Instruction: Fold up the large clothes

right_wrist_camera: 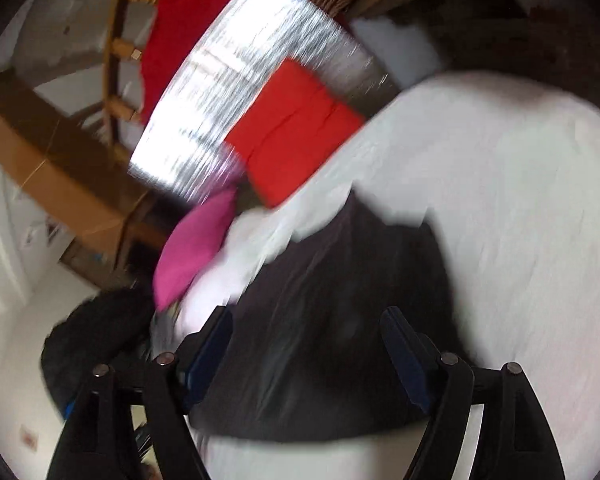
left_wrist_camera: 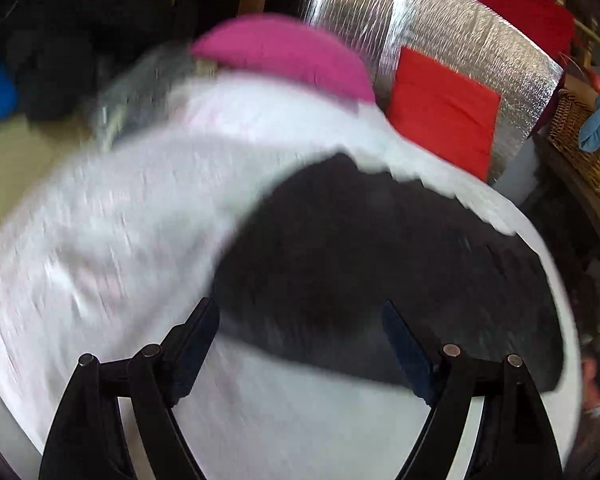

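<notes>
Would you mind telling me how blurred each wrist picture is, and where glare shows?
Left wrist view: motion blur smears the white bed cover and pink cushion; the silver foil sheet glares. Right wrist view: heavier streaking across the dark garment; foil blown out.

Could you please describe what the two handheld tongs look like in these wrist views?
Both look alike. The left tongs and right tongs each have two curved black fingers built from paired slotted links, joined by round silver pins. Dark blue pads line the inner faces. No cables, markings or sleeves are visible.
</notes>
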`<control>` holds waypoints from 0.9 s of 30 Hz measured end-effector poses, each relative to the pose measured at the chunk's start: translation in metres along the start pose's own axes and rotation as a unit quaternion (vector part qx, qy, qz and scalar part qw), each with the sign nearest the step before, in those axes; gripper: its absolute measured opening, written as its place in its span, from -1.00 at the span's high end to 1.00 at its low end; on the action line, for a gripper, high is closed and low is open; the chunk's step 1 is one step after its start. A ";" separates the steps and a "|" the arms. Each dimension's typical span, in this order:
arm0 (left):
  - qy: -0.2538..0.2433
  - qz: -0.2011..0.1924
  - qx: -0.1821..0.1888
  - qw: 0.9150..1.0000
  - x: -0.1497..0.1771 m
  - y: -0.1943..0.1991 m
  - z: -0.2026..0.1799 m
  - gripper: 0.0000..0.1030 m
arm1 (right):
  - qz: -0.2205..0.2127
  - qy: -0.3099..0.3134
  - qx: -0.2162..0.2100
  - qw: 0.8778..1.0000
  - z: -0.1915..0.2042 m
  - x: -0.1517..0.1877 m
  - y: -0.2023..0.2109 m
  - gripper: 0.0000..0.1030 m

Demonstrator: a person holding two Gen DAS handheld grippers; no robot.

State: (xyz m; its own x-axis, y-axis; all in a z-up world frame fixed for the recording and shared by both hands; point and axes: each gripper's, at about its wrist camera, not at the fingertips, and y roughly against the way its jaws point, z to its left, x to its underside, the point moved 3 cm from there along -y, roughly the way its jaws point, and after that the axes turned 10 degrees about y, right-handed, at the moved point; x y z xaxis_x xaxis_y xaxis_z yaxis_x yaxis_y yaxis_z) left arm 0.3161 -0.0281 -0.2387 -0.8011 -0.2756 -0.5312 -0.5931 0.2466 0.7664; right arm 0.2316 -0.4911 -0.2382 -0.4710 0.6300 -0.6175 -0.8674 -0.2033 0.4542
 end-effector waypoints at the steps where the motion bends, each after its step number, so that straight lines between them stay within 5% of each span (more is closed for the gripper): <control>1: 0.003 0.017 0.013 1.000 0.007 -0.001 0.001 -0.63 | 0.013 -0.010 -0.013 1.000 0.005 0.016 -0.001 -0.55; 5: 0.057 0.070 0.051 0.995 0.023 -0.012 0.018 -0.63 | 0.073 -0.076 -0.053 0.993 0.004 0.069 -0.014 -0.55; 9: 0.148 0.109 0.096 0.978 0.027 -0.033 0.034 -0.63 | 0.090 -0.139 -0.059 0.984 -0.008 0.095 -0.036 -0.55; 22: 0.212 0.084 0.094 0.969 0.007 -0.083 0.019 -0.63 | 0.065 -0.210 -0.012 0.975 -0.046 0.090 -0.069 -0.56; 27: 0.237 0.082 0.095 0.963 0.004 -0.106 0.014 -0.70 | 0.054 -0.231 -0.023 0.971 -0.056 0.084 -0.079 -0.56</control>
State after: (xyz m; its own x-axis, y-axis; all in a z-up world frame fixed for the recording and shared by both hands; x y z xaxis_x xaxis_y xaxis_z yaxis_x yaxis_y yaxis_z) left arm 0.3746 -0.0425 -0.3269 -0.7856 -0.6005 -0.1490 -0.5008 0.4758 0.7230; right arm 0.2515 -0.4642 -0.3615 -0.4475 0.8694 -0.2094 -0.8281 -0.3145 0.4641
